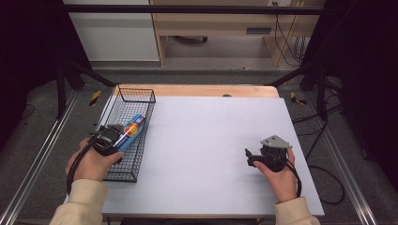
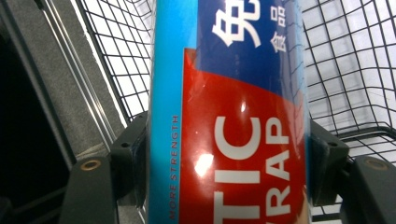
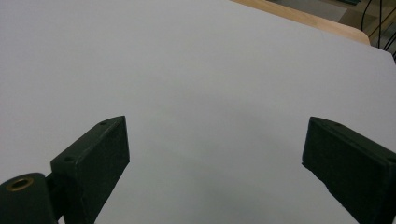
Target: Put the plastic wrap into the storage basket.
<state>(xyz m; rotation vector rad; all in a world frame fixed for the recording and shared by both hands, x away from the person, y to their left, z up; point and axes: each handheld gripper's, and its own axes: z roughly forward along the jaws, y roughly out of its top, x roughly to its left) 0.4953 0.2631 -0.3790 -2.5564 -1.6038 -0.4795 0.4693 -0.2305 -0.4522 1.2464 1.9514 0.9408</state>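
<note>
Between the black jaws of the left gripper (image 1: 110,137), a blue-and-red box of plastic wrap (image 1: 131,131) is sitting clamped — in the left gripper view both pads are pressing against its long sides (image 2: 233,121), so this tool is grasping the box. Seen from the high view, the box is lying lengthwise over the black wire basket (image 1: 123,174), angled toward the basket's far right corner, with its near end at the gripper. Its underside is hidden, so whether it is resting on the mesh or hanging just above cannot be told. The basket is standing along the left edge of the grey table (image 1: 211,140), its left wall close to that edge. To the right, the table surface is lying bare as far as the right gripper (image 1: 249,157), which is resting well apart near the right edge — its jaws are standing wide and released, with nothing between them (image 3: 215,154). The box's lettering is running off the frame in the left gripper view, and its near end is cut off.
</note>
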